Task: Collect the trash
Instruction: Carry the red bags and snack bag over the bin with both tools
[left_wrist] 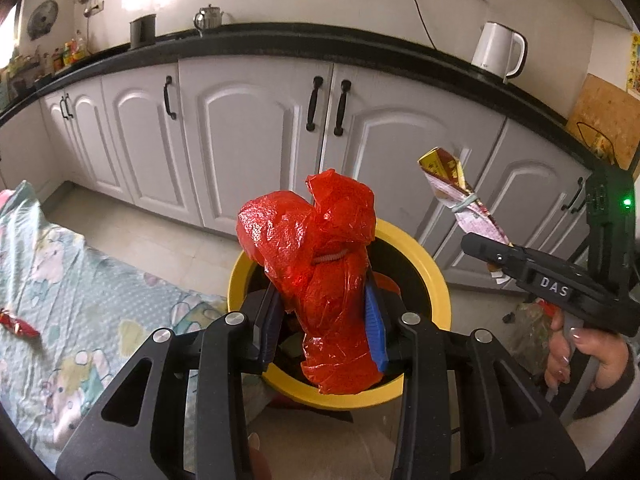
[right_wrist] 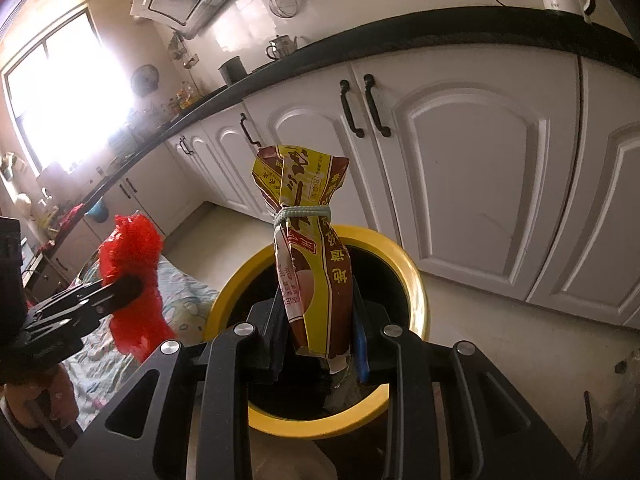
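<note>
Left wrist view, far left: patterned cloth [left_wrist: 60, 280] with a small red wrapper [left_wrist: 18, 326] lying on it at the frame's left edge. Centre: your left gripper [left_wrist: 324, 316] is clamped on a crumpled red bag [left_wrist: 320, 264], which stands up between the fingers directly over the yellow-rimmed bin [left_wrist: 424, 264]. Right side: your right gripper [left_wrist: 484, 246], held in your hand [left_wrist: 580, 356], pinches a tied snack packet [left_wrist: 460, 200] that sticks up and left against the cabinets [left_wrist: 248, 140].

Right wrist view, left: the red bag again in the left gripper, above the cloth. Centre: the packet, bound with a pale band, is gripped upright over the bin mouth. Bin contents look dark, possibly some scraps; too dim to tell.
</note>
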{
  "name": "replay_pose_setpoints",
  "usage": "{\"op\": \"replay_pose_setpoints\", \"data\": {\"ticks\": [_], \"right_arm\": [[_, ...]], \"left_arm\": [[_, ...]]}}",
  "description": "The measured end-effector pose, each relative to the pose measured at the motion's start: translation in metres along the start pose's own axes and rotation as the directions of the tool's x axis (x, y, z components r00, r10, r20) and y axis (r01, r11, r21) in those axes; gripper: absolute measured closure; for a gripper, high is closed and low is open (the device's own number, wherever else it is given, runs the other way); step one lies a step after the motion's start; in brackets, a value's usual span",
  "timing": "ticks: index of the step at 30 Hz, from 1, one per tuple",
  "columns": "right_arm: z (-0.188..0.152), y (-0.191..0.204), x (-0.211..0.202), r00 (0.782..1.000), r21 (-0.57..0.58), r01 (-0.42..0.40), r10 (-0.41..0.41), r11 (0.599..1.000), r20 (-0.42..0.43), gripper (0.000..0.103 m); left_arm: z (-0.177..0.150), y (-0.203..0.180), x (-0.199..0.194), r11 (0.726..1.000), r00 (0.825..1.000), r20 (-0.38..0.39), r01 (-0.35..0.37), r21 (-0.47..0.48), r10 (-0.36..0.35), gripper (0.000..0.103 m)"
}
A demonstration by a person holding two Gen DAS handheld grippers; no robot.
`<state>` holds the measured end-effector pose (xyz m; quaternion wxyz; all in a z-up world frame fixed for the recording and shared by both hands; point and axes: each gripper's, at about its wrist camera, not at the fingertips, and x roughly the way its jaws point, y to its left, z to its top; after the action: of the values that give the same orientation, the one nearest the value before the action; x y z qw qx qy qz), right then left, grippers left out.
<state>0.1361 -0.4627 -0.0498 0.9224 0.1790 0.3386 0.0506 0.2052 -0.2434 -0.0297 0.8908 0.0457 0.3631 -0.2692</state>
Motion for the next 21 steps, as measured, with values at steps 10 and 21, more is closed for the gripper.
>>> {"op": "replay_pose_setpoints", "data": {"ticks": [10,21], "right_arm": [[-0.006,-0.005,0.011,1.000,0.007,0.013,-0.013,1.000,-0.028,0.078],[-0.013,0.003,0.028,0.997,-0.020,0.009,-0.010,1.000,-0.075,0.078]], "left_arm": [[-0.011,0.003,0.029,1.000,0.998,-0.066,0.004,-0.017,-0.005,0.074],[-0.022,0.004,0.048,0.999,0.993,-0.115,0.007,-0.039,-0.012,0.074]]}}
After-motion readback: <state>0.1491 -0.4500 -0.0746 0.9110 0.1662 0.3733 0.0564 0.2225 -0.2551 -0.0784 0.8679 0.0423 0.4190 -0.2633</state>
